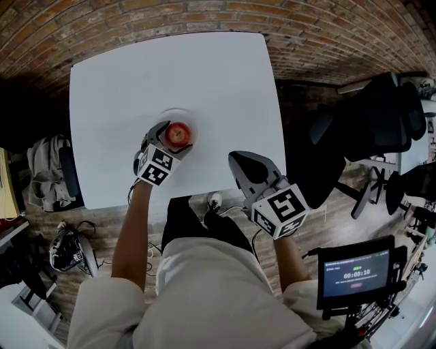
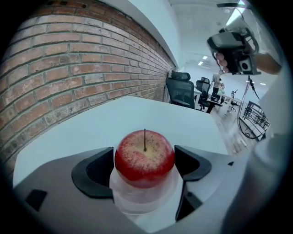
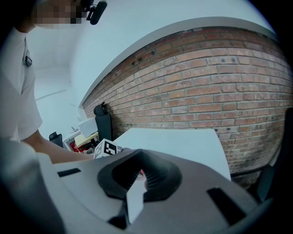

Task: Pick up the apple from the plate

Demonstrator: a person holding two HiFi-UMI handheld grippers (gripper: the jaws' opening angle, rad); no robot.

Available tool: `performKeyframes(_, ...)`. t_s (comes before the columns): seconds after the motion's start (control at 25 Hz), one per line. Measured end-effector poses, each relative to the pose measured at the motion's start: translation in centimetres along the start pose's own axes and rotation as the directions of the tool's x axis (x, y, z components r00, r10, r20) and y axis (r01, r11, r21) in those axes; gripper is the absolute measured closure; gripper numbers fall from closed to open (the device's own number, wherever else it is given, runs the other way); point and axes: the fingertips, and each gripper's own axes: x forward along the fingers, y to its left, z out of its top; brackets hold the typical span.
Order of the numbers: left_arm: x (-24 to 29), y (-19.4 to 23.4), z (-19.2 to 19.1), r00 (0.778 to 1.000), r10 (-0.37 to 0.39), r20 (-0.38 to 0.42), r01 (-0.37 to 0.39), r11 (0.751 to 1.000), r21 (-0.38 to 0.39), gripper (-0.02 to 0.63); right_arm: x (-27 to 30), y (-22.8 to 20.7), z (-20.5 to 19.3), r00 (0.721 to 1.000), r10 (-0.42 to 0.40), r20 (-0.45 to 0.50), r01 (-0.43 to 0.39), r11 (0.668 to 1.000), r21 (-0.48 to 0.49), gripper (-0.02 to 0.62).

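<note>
A red apple with its stem up sits on a small white plate near the middle of the white table. My left gripper is open, its jaws spread wide to either side of the apple; its dark pads stand right at the apple's flanks, and the apple rests on the plate. My right gripper hangs shut and empty over the table's near right edge, apart from the apple.
A brick wall runs behind the table. A black office chair stands to the right and a small screen sits at the lower right. Bags lie on the floor at the left.
</note>
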Motion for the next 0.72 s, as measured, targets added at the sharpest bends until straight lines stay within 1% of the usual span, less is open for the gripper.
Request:
performKeyframes(0.24,0.25,-0.05,-0.52,1.0,-0.002,-0.023,0.002,1.0,0.001,0.201,0.08,0.05,-0.26,1.0,0.002,-0.007,-0.002,1.0,0.009,0.595)
performKeyframes(0.72,0.03,0.08,-0.45,1.0,0.028,-0.009,-0.028,0.999,0.017,0.204,0.28,0.02,-0.54,1.0,0.006,-0.013,-0.006,1.0,0.024,0.595)
